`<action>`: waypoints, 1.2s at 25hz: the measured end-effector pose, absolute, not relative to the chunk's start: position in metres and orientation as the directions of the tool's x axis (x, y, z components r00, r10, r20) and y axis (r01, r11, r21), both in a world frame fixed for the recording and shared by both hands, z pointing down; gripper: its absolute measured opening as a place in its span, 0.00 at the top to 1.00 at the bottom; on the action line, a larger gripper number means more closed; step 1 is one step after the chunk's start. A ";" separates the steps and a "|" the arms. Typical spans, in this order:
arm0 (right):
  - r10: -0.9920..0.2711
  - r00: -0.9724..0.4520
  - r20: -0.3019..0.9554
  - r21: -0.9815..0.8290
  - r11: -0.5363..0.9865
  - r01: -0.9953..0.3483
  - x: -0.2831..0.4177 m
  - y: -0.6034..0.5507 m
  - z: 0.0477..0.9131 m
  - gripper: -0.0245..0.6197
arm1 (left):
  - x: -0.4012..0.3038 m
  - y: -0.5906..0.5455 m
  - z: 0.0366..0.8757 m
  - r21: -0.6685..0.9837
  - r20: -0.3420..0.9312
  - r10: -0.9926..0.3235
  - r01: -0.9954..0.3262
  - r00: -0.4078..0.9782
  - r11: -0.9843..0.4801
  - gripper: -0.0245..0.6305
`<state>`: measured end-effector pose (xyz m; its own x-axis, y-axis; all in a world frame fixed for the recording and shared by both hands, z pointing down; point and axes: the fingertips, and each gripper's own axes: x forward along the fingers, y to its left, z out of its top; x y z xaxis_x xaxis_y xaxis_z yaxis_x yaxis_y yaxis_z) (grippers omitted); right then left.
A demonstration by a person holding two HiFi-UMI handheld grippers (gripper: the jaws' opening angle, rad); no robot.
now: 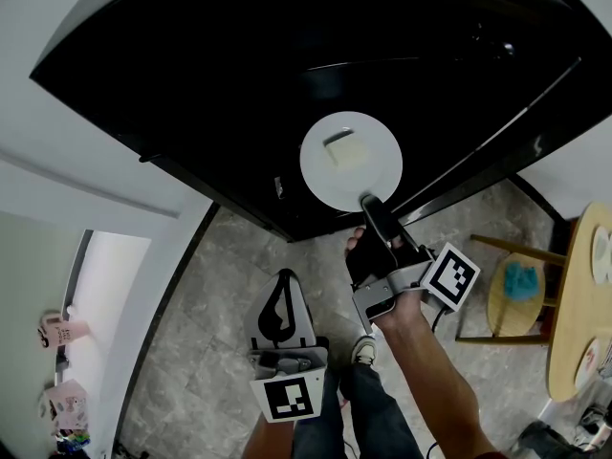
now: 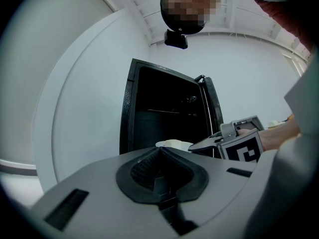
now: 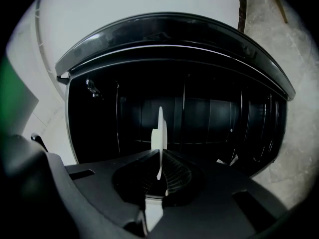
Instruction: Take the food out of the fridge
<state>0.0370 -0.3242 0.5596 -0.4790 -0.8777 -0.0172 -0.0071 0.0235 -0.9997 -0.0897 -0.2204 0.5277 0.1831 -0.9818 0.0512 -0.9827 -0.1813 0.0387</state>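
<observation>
Head view: one black fridge (image 1: 239, 84) stands open, its inside dark. In front of that dark opening, near its lower edge, is one round white plate (image 1: 325, 175), and on it lies one pale yellow block of food (image 1: 348, 153). The right gripper (image 1: 369, 203) is clamped on the plate's near rim. The left gripper (image 1: 284, 285) hangs lower, above the grey marbled tile floor (image 1: 210, 352) and well apart from the plate. To the right stand one round wooden stool (image 1: 507, 318) with a blue object (image 1: 522, 279) on it, and one light wooden table (image 1: 574, 295).

Left gripper view: the left gripper's (image 2: 160, 156) jaws are pressed together with nothing between them. Beyond them the fridge (image 2: 164, 113) stands open. The plate (image 2: 164, 144) with its food (image 2: 175, 143) is at the bottom of the opening, and the right gripper (image 2: 205, 144) reaches it from the right.

Right gripper view: the right gripper's (image 3: 162, 171) jaws pinch the plate (image 3: 160, 121), which shows edge-on as one thin white line. The food (image 3: 154, 137) sits on its left face. Behind it is the fridge's (image 3: 224, 118) dark ribbed inside. Whether the plate rests on a shelf cannot be told.
</observation>
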 end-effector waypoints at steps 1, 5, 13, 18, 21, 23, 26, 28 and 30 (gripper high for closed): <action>-0.878 -0.478 -0.017 -1.000 0.022 -0.005 0.038 -0.322 0.560 0.91 | -0.090 -0.221 0.528 0.039 0.051 -0.982 -0.983 0.183 -0.181 0.94; -0.880 -0.475 -0.020 -1.000 0.021 0.003 0.042 -0.313 0.559 0.91 | -0.089 -0.222 0.528 0.038 0.051 -0.982 -0.983 0.183 -0.181 0.94; -0.893 -0.449 0.001 -1.000 0.000 -0.002 0.053 -0.290 0.564 0.91 | -0.088 -0.221 0.528 0.042 0.052 -0.982 -0.983 0.182 -0.180 0.94; -0.894 -0.448 0.023 -1.000 -0.027 0.004 0.058 -0.275 0.571 0.91 | -0.084 -0.220 0.530 0.044 0.059 -0.980 -0.982 0.189 -0.186 0.94; -0.891 -0.452 0.033 -0.999 -0.040 0.005 0.059 -0.265 0.573 0.91 | -0.084 -0.221 0.530 0.042 0.057 -0.980 -0.982 0.189 -0.187 0.94; -0.890 -0.454 0.040 -0.999 -0.052 0.015 0.061 -0.259 0.574 0.91 | -0.083 -0.222 0.530 0.041 0.055 -0.981 -0.982 0.188 -0.186 0.94; -0.889 -0.455 0.052 -0.998 -0.063 0.008 0.062 -0.251 0.572 0.91 | -0.084 -0.222 0.530 0.041 0.055 -0.981 -0.982 0.185 -0.183 0.94; -0.887 -0.457 0.059 -0.998 -0.063 -0.007 0.062 -0.246 0.570 0.91 | -0.084 -0.221 0.531 0.039 0.056 -0.982 -0.983 0.181 -0.179 0.94; -0.885 -0.460 0.065 -0.998 -0.066 -0.014 0.061 -0.241 0.570 0.91 | -0.083 -0.220 0.533 0.038 0.060 -0.982 -0.983 0.180 -0.178 0.94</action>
<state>0.0607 -0.2412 0.5701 -0.4601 -0.8854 0.0653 -0.0136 -0.0665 -0.9977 -0.0832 -0.2205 0.5327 0.1802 -0.9818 0.0596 -0.9833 -0.1782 0.0382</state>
